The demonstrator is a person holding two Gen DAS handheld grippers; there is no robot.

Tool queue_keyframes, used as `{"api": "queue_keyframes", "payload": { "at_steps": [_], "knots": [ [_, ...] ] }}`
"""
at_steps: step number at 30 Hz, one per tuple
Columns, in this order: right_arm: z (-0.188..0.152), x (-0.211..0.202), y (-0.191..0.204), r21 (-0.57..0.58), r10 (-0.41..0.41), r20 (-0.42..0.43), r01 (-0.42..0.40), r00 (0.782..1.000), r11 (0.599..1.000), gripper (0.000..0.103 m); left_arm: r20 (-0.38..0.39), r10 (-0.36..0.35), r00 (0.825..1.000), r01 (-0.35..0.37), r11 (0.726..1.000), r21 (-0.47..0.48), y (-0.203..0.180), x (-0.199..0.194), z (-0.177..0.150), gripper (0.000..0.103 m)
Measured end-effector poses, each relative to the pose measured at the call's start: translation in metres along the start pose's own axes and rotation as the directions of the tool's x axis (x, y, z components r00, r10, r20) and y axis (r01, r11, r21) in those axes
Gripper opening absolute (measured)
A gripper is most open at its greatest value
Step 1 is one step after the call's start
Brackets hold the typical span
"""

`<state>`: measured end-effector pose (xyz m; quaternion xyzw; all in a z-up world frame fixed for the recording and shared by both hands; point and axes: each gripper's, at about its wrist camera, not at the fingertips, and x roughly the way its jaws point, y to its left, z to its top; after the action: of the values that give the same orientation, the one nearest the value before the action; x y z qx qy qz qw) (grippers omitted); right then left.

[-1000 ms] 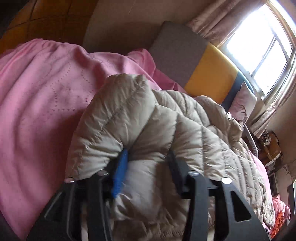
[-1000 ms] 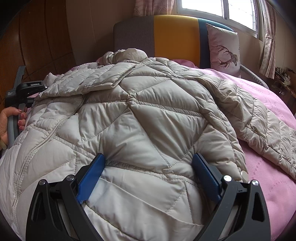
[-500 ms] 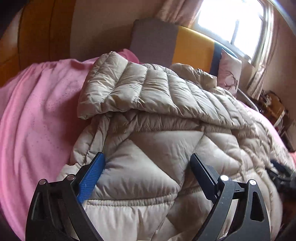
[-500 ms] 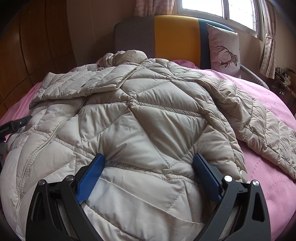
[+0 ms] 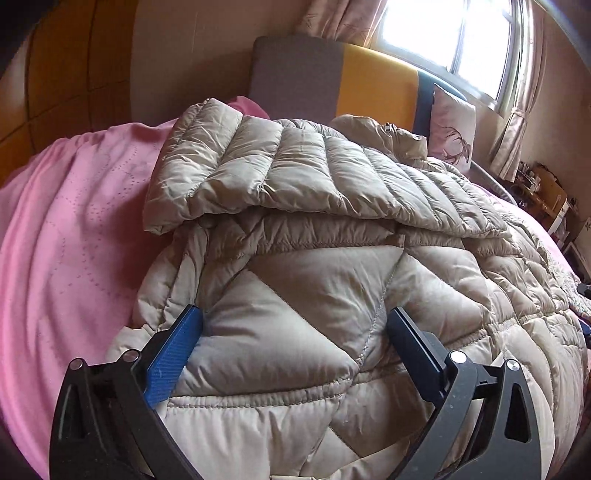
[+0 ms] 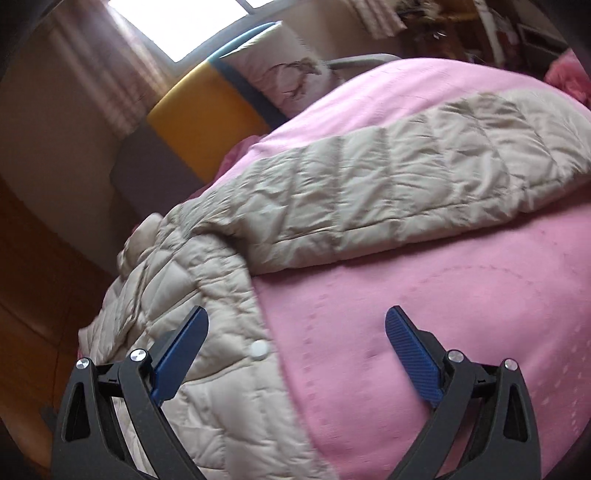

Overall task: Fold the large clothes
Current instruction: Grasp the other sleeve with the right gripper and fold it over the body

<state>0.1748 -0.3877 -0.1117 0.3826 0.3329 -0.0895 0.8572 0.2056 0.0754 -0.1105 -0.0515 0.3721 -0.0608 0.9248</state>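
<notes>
A beige quilted puffer jacket (image 5: 314,280) lies on a pink bedspread (image 5: 74,229). Its left sleeve (image 5: 258,170) is folded across the jacket's body. My left gripper (image 5: 295,325) is open, its fingers resting over the jacket's lower part, holding nothing. In the right wrist view the jacket's other sleeve (image 6: 388,188) lies stretched out over the pink bedspread (image 6: 424,332). My right gripper (image 6: 295,325) is open and empty, above the jacket's edge with a white snap button (image 6: 258,349) between the fingers.
A grey, yellow and blue headboard (image 5: 369,85) stands at the far end with a deer-print pillow (image 5: 450,129) against it. A bright window (image 5: 461,33) and curtains are behind. Cluttered furniture (image 5: 546,192) stands at the right. Wood panelling (image 6: 37,277) is at the left.
My left gripper let go of the sleeve, which now lies folded across the jacket, and pulled back. My right gripper has swung right, tilted, off the jacket's body toward the other sleeve.
</notes>
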Motion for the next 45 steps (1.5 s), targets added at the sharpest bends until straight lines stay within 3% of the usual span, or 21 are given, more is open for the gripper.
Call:
{"api": "queue_keyframes", "payload": {
  "at_steps": [5, 8, 12, 14, 15, 16, 18, 22, 24, 26, 29, 34, 38, 39, 40, 42, 44, 45],
  "knots": [
    [0.032, -0.034, -0.059, 0.243, -0.097, 0.156, 0.057, 0.983, 0.968, 0.092, -0.002, -0.003, 1.000, 0.003, 1.000, -0.003, 0.000, 0.001, 0.000, 0.099],
    [0.043, -0.049, -0.096, 0.401, -0.096, 0.247, -0.011, 0.964, 0.916, 0.089, -0.005, -0.009, 1.000, 0.009, 1.000, -0.008, 0.001, 0.001, -0.001, 0.099],
    [0.069, -0.058, -0.118, 0.450, -0.208, 0.285, 0.061, 0.936, 0.891, 0.084, -0.008, -0.016, 1.000, 0.015, 1.000, -0.012, 0.003, 0.002, 0.000, 0.099],
    [0.084, -0.058, -0.122, 0.445, -0.289, 0.257, 0.152, 0.922, 0.882, 0.070, -0.005, -0.017, 1.000, 0.017, 1.000, -0.015, 0.003, 0.002, 0.000, 0.099],
    [0.091, -0.056, -0.122, 0.435, -0.319, 0.234, 0.194, 0.918, 0.879, 0.056, -0.005, -0.017, 1.000, 0.017, 1.000, -0.015, 0.003, 0.002, -0.001, 0.099],
    [0.097, -0.054, -0.121, 0.421, -0.333, 0.215, 0.221, 0.918, 0.880, 0.042, -0.008, -0.021, 1.000, 0.021, 1.000, -0.015, 0.003, 0.003, 0.000, 0.099],
    [0.105, -0.053, -0.113, 0.386, -0.294, 0.208, 0.198, 0.933, 0.901, 0.027, -0.013, -0.025, 1.000, 0.025, 1.000, -0.015, 0.003, 0.005, 0.000, 0.099],
    [0.106, -0.055, -0.045, 0.175, -0.166, 0.284, 0.119, 0.944, 0.977, 0.019, -0.013, -0.028, 1.000, 0.028, 0.999, -0.016, 0.004, 0.006, 0.001, 0.099],
    [0.100, -0.050, -0.001, 0.052, -0.091, 0.295, 0.079, 0.951, 0.995, 0.018, -0.013, -0.029, 0.999, 0.029, 0.999, -0.016, 0.004, 0.006, 0.001, 0.099],
    [0.090, -0.042, 0.042, -0.076, -0.022, 0.278, 0.045, 0.960, 0.996, 0.018, -0.013, -0.030, 0.999, 0.030, 0.999, -0.017, 0.004, 0.006, 0.001, 0.099],
    [0.062, -0.024, 0.108, -0.273, 0.066, 0.222, -0.003, 0.973, 0.962, 0.018, -0.011, -0.031, 0.999, 0.031, 0.999, -0.018, 0.004, 0.006, 0.000, 0.099],
    [-0.006, 0.018, 0.193, -0.552, 0.138, 0.094, -0.064, 0.986, 0.831, 0.018, -0.008, -0.036, 0.999, 0.036, 0.999, -0.021, 0.005, 0.006, 0.000, 0.099],
    [-0.057, 0.064, 0.219, -0.669, 0.084, -0.040, -0.089, 0.996, 0.738, 0.020, -0.007, -0.036, 0.999, 0.036, 0.999, -0.021, 0.005, 0.006, 0.000, 0.099],
    [-0.067, 0.078, 0.219, -0.683, 0.048, -0.083, -0.092, 0.995, 0.725, 0.035, -0.007, -0.036, 0.999, 0.036, 0.999, -0.021, 0.005, 0.006, 0.000, 0.099],
    [-0.076, 0.089, 0.217, -0.697, 0.007, -0.117, -0.087, 0.993, 0.711, 0.057, -0.007, -0.036, 0.999, 0.036, 0.999, -0.021, 0.005, 0.006, 0.000, 0.099],
    [-0.089, 0.098, 0.214, -0.726, -0.029, -0.142, -0.084, 0.989, 0.683, 0.063, -0.007, -0.035, 0.999, 0.035, 0.999, -0.020, 0.006, 0.006, 0.000, 0.099],
    [-0.090, 0.089, 0.210, -0.725, -0.014, -0.123, -0.081, 0.992, 0.684, 0.073, -0.007, -0.035, 0.999, 0.035, 0.999, -0.021, 0.006, 0.006, -0.001, 0.099],
    [-0.090, 0.081, 0.208, -0.717, -0.002, -0.086, -0.061, 0.996, 0.694, 0.086, -0.009, -0.032, 0.999, 0.032, 0.999, -0.019, 0.006, 0.007, 0.000, 0.099]
  ]
}}
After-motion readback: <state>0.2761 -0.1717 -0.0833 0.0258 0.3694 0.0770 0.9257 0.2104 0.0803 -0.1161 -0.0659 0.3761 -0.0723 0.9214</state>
